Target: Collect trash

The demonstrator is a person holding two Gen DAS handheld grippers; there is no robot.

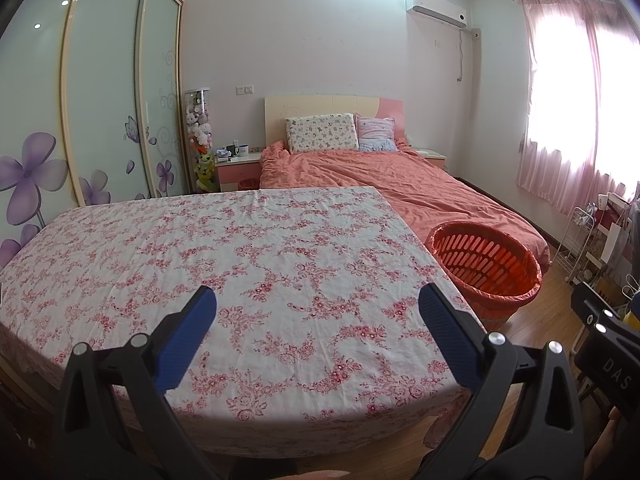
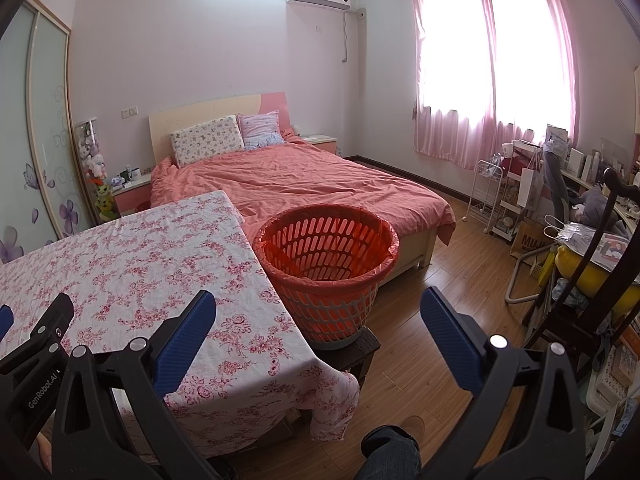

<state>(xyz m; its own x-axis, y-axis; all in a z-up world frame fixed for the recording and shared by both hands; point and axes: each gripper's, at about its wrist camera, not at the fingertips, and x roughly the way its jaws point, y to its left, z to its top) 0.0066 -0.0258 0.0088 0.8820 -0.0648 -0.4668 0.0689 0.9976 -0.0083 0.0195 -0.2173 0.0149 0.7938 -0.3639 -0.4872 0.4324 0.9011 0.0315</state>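
L wrist view:
L gripper [image 1: 318,306]: jaws wide apart, holding nothing, over floral tablecloth [image 1: 208,248].
Trash basket [image 1: 486,268]: orange, w/ liner, just beside table's right edge, in front of bed [image 1: 404,188].

R wrist view:
R gripper [image 2: 318,310]: jaws apart, nothing held, above table corner & wood floor [image 2: 432,364].
Basket [image 2: 326,268]: sits on dark stool [image 2: 362,346], touching table edge; contents unclear.
Person: knee [image 2: 390,452] at bottom.

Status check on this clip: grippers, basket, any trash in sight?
Left gripper open, empty. Right gripper open, empty. Orange laundry basket on stool beside table. No trash visible on floral tablecloth.
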